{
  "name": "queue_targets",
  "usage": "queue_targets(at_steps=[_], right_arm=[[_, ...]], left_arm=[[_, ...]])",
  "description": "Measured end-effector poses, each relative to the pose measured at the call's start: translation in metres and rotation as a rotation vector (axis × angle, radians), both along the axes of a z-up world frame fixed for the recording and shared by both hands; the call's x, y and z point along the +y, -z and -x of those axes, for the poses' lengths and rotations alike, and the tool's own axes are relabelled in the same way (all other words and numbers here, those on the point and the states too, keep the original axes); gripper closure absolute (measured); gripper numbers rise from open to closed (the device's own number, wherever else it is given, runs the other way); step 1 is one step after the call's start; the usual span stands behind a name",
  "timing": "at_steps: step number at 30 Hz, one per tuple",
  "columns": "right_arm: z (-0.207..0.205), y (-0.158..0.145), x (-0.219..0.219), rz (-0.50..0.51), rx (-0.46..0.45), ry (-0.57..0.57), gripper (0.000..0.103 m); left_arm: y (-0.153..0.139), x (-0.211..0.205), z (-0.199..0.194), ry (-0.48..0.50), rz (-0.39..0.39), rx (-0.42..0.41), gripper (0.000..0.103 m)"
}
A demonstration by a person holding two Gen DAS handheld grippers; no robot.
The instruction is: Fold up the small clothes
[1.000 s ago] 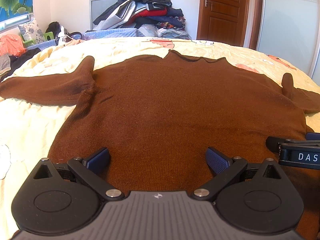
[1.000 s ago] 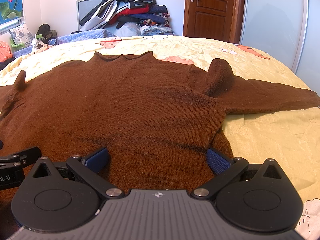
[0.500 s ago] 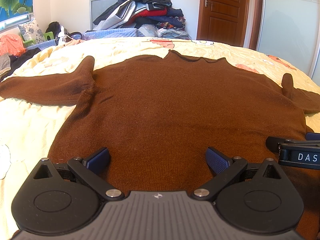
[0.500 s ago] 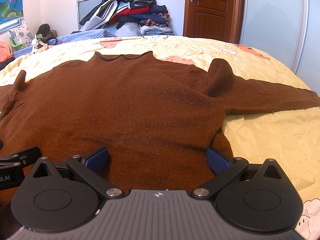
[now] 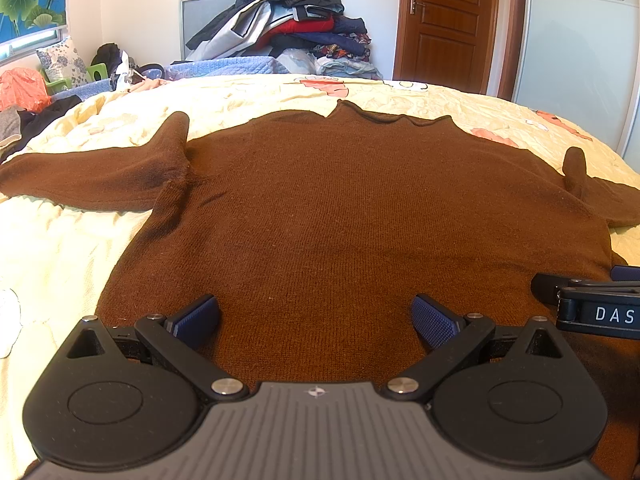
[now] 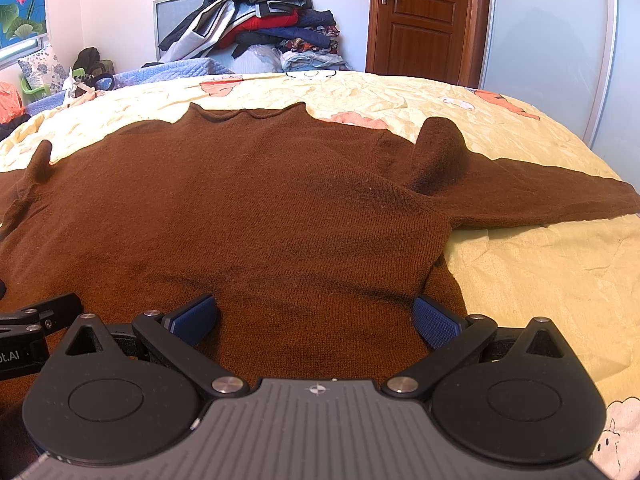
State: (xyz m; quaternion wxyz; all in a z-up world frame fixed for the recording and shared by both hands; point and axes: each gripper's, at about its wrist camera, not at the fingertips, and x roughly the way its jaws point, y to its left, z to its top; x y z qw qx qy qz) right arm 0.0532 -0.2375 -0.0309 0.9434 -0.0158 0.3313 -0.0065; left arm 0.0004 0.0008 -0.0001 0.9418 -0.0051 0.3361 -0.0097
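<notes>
A brown knit sweater (image 5: 340, 208) lies flat on the yellow bedsheet (image 5: 60, 248), collar far, hem near, both sleeves spread out sideways. It also shows in the right wrist view (image 6: 240, 208). My left gripper (image 5: 316, 316) is open and empty, just above the hem on the sweater's left half. My right gripper (image 6: 316, 316) is open and empty above the hem on the right half, its right fingertip (image 6: 434, 320) near the sweater's side edge. Each gripper shows at the edge of the other's view.
A heap of clothes (image 5: 288, 28) is piled against the far wall behind the bed. A wooden door (image 5: 444, 20) and a sliding wardrobe door (image 5: 580, 60) stand at the right. Pillows and loose items (image 5: 60, 68) lie at the far left.
</notes>
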Motion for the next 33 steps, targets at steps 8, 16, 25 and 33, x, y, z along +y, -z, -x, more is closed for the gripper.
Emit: queue_targets(at_steps=[8,16,25,33], right_arm=[[0.0,0.0,0.0,0.0,0.0,0.0,0.0],[0.0,0.0,0.0,0.0,0.0,0.0,0.0],[0.0,-0.002,-0.002,-0.011,0.019,-0.033,0.0],[0.013,-0.058,-0.081,-0.331,-0.113,-0.099,0.0]], left_arm=[[0.0,0.0,0.0,0.0,0.0,0.0,0.0],[0.0,0.0,0.0,0.0,0.0,0.0,0.0],[0.0,0.0,0.0,0.0,0.0,0.0,0.0],[0.0,-0.001,0.0,0.0,0.002,-0.001,0.0]])
